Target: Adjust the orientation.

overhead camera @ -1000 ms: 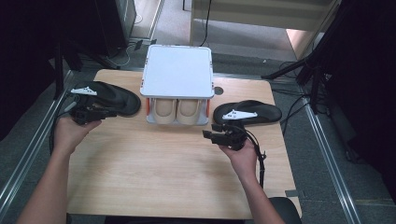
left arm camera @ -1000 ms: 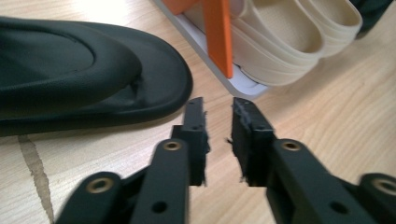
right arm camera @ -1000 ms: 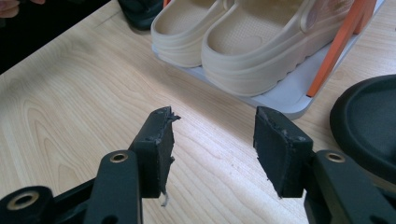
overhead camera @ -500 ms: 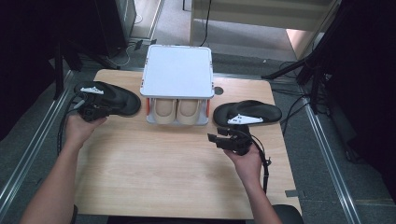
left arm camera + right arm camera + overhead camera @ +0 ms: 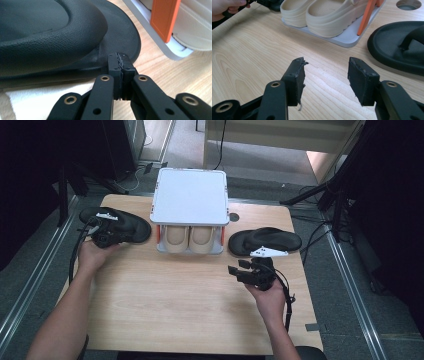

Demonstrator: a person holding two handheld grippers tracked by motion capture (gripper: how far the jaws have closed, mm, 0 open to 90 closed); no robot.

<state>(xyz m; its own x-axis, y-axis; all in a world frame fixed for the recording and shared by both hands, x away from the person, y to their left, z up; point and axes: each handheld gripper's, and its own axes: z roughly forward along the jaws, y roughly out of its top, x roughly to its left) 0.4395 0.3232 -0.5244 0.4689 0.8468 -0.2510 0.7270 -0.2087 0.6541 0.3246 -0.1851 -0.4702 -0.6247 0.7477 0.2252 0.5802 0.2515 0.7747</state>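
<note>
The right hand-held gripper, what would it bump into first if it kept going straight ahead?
Probably the cream clogs on the white rack. The right hand-held gripper has open jaws aimed over bare table toward them. The black sandal lies off to the side.

A lab (dark stands point(image 5: 345, 180), floor cables point(image 5: 135, 175)) around a wooden table point(image 5: 170, 305).

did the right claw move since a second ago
Yes. In the high view the right claw has drawn back from the black rubber sandal on the right, toward the person's edge of the wooden table, jaws open.
</note>
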